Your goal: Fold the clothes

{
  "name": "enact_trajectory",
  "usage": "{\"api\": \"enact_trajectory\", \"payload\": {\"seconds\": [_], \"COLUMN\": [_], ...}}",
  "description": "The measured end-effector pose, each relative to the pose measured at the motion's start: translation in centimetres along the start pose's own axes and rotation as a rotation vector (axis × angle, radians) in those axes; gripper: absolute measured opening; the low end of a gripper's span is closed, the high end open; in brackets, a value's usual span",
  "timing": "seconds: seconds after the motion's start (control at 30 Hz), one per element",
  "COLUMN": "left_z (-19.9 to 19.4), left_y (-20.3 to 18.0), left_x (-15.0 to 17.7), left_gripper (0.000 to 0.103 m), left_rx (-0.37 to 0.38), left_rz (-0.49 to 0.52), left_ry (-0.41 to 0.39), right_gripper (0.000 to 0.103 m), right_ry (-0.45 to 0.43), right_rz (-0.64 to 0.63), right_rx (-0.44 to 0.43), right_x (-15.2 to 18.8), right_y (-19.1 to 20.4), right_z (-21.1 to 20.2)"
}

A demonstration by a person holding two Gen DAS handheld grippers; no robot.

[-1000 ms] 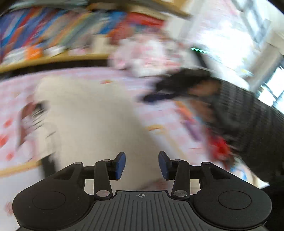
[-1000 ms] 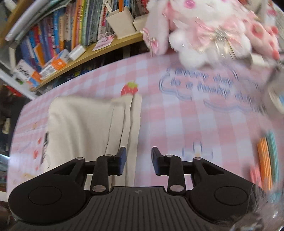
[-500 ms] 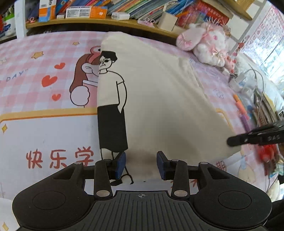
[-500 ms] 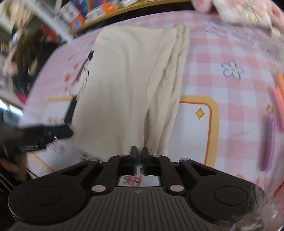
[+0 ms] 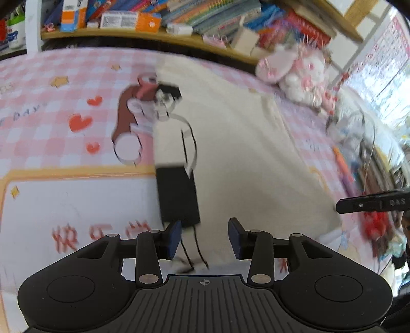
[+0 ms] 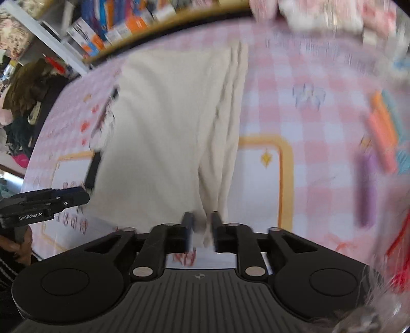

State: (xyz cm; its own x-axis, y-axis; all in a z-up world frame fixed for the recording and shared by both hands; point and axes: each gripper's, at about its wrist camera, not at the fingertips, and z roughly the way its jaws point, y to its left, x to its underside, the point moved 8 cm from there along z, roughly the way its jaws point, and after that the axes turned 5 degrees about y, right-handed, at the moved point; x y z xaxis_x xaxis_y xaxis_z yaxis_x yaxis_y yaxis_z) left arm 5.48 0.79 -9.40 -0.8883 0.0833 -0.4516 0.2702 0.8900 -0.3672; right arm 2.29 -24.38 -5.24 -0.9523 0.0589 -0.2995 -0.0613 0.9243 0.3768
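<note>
A cream cotton T-shirt (image 5: 243, 158) printed with a cartoon figure in a white top and black skirt lies spread on a pink-and-white checked tablecloth (image 5: 51, 102) decorated with red hearts, yellow stars and a yellow-bordered white panel. In the left wrist view the left gripper (image 5: 205, 238) hangs over the near hem of the shirt, its blue-padded jaws standing apart with the printed figure's legs and bare cream cloth showing in the gap; the pads press on nothing. Its jaws have just been opening a little. In the right wrist view the shirt's right side (image 6: 223, 123) is gathered into long lengthwise pleats that run down to the right gripper (image 6: 202, 228). A corner of cream cloth sits between its dark fingers, whose jaws have just been opening; the blur leaves it unclear whether the pads press on the cloth. Each gripper shows at the edge of the other's view, near opposite bottom corners of the shirt. Along the far edge of the table stand a wooden shelf of coloured books (image 5: 179, 18) and a pink-and-white plush toy (image 5: 299, 74); orange, purple and teal marker pens (image 6: 381, 133) lie to the right of the shirt, well apart from it.
</note>
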Motion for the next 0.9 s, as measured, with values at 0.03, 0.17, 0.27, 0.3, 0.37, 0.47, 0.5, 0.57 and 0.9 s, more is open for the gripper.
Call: {"api": "enact_trajectory", "payload": {"seconds": [0.03,0.17,0.27,0.3,0.37,0.47,0.5,0.57,0.9], "left_z": [-0.2,0.3,1.1,1.5,2.2,4.0,4.6,5.7,10.3], "left_y": [0.4,2.7,4.1,4.6,5.5,6.7,7.0,7.6,10.0], "left_x": [-0.8,-5.0,-8.8,-10.2,-12.6,-16.1,-17.2,-18.9,-22.0], "left_gripper": [0.040,0.040,0.040,0.040,0.043,0.048,0.048,0.050,0.052], "left_rx": [0.015,0.083,0.110,0.114,0.117,0.124,0.128,0.133,0.198], "left_rz": [-0.009,-0.078,-0.112,-0.122,-0.137,-0.161,-0.167,-0.179,-0.300], "left_ry": [-0.013,-0.059,-0.088,-0.097,-0.106,-0.112,-0.111,-0.111,-0.108], "right_gripper": [0.037,0.037,0.003,0.003,0.003,0.001,0.002,0.003,0.045], "right_ry": [-0.033,-0.053,-0.027,-0.020,0.004,0.023,0.018,-0.014,-0.187], "right_rz": [-0.011,-0.025,0.014,0.038,0.072,0.123,0.145,0.182,0.210], "right_rx": [0.008,0.083,0.161,0.181,0.227,0.264,0.270,0.298,0.330], "right_x": [-0.4,-1.4,-0.8,-0.5,0.3,1.1,1.2,1.3,-0.4], "right_y": [0.4,0.8,-0.5,-1.0,-2.0,-2.8,-2.8,-2.6,0.6], "right_z": [-0.6,1.0,2.4,2.6,2.8,2.6,2.4,1.6,-0.9]}}
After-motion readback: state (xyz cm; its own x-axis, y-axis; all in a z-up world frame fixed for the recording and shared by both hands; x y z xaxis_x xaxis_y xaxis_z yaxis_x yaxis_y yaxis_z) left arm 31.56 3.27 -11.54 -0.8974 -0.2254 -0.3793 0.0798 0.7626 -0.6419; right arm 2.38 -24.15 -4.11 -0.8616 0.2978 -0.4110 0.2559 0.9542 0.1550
